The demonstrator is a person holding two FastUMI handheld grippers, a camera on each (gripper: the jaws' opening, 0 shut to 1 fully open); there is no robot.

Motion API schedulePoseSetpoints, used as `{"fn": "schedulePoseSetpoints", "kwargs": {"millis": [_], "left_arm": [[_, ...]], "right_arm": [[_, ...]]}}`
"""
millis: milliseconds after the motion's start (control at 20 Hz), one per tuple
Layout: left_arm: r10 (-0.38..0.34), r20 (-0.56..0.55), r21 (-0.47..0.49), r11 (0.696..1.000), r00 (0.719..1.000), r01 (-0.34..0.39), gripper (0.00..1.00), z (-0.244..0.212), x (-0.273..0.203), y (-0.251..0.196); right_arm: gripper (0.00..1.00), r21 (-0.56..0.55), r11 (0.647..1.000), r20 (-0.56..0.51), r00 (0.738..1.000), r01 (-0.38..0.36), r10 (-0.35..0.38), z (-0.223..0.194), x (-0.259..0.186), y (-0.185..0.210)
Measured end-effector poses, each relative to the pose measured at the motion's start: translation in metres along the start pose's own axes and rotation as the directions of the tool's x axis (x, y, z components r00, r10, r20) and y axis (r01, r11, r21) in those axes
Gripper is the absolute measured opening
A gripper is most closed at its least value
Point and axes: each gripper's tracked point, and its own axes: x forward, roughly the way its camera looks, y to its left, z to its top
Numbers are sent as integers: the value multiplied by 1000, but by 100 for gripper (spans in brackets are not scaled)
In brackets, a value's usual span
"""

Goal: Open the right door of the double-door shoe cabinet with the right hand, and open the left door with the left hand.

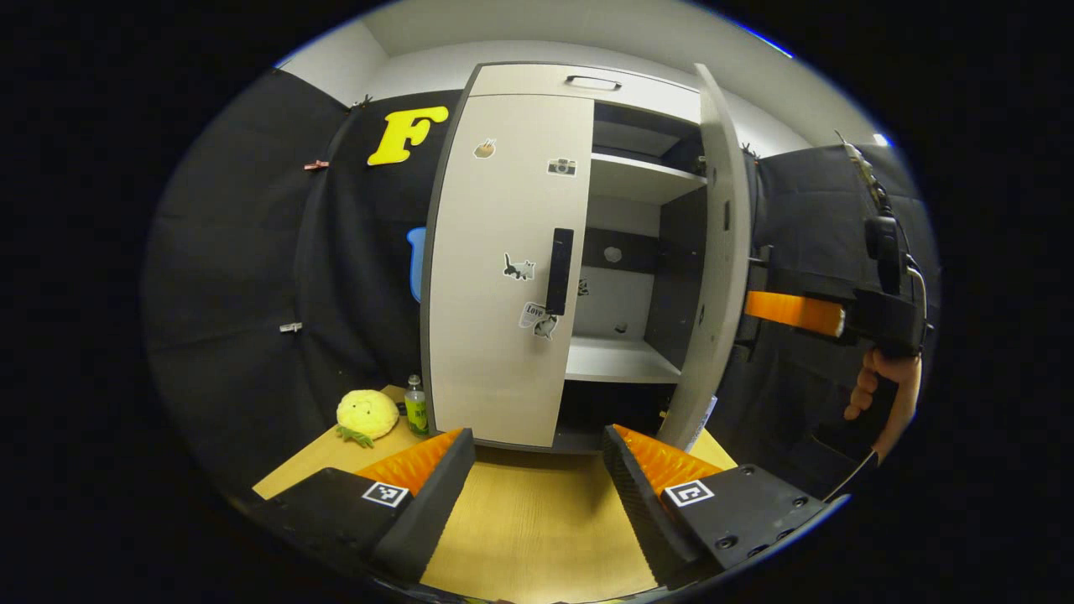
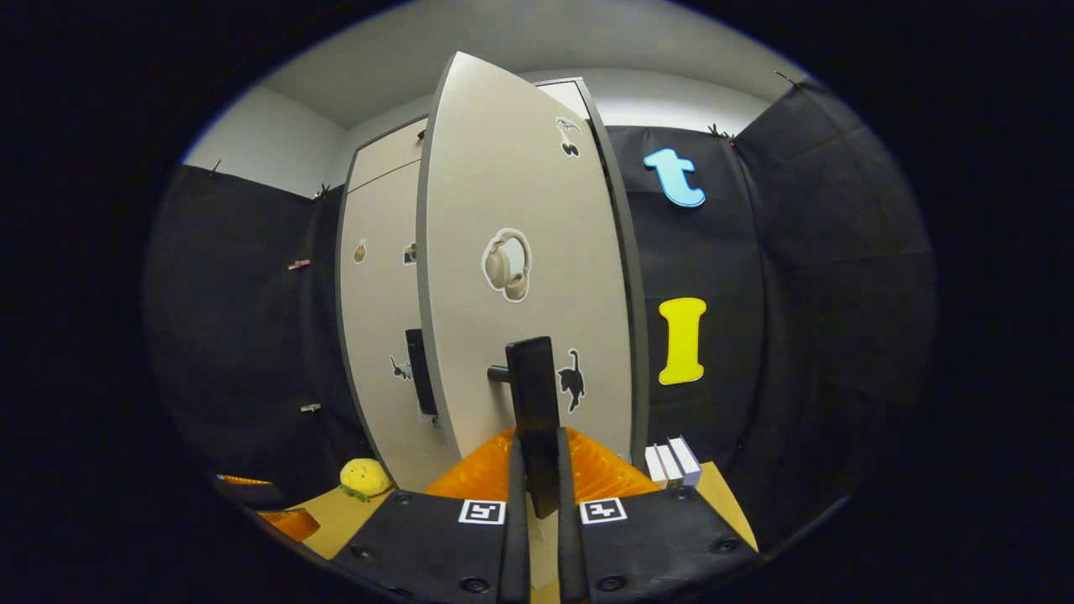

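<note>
At lower centre, the right door's handle (image 2: 534, 394) is pinched by the right gripper (image 2: 537, 470); the stiff left door (image 1: 508, 268) is best taken by its handle (image 1: 560, 271); the left gripper (image 1: 537, 461) is spread.

each gripper (image 1: 537, 470) carries black housings with a square black-and-white marker tag per side, ribbed inner faces and dark screws. the right gripper (image 2: 537, 486) looks alike; a black cable (image 1: 852, 482) trails below the hand (image 1: 881, 394).

Shoe cabinet (image 1: 512, 277) doors smooth matt laminate; table (image 1: 537, 520) light wood grain; plush toy (image 1: 367, 414) fuzzy cloth.
</note>
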Motion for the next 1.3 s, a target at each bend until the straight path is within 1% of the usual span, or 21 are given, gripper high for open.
{"fn": "schedulePoseSetpoints", "kwargs": {"millis": [100,200,300,400,450,500,550,600,650,700,750,850,1000,1150,1300], "left_arm": [[29,21,-34,999,999,-28,95,9,1,0],[63,43,-44,997,997,-62,95,16,1,6],[83,56,-33,996,995,-81,95,23,1,12],[94,75,2,995,993,-95,95,32,2,18],[104,86,17,994,991,-106,95,38,3,23],[107,96,23,994,990,-110,95,42,4,27],[108,104,24,994,989,-111,95,46,5,30],[106,108,22,994,988,-109,95,46,6,30],[106,110,19,994,988,-109,95,48,7,31],[105,112,15,994,988,-108,95,49,8,37],[102,112,10,995,989,-103,95,50,9,41],[81,103,6,997,991,-82,95,48,14,43],[51,83,9,999,995,-52,95,44,27,59],[9,57,6,1000,998,-10,95,40,40,71],[-35,54,8,999,998,34,95,43,56,84]], "right_arm": [[17,-6,1000,1,1000,-9,9,2,-13,-11],[17,-21,1000,18,1000,-5,5,8,-17,-27],[17,-41,998,27,999,39,-38,15,-20,-54],[16,-32,992,30,993,119,-118,19,-25,-89],[22,-15,993,32,992,119,-118,21,-30,-99],[11,27,996,20,996,88,-88,21,-24,-96],[20,62,996,-10,998,61,-60,19,-38,-84],[16,57,997,-15,998,54,-53,13,-28,-82],[16,26,998,-1,998,63,-63,18,-38,-86],[16,-9,996,16,996,88,-88,19,-42,-89],[15,-27,995,29,995,95,-94,22,-48,-86],[15,-11,994,28,994,109,-108,19,-58,-79],[15,8,991,5,991,135,-135,11,-74,-67],[15,35,992,-13,993,119,-119,-2,-80,-36],[15,87,990,-44,993,109,-105,-28,-83,2]]}}
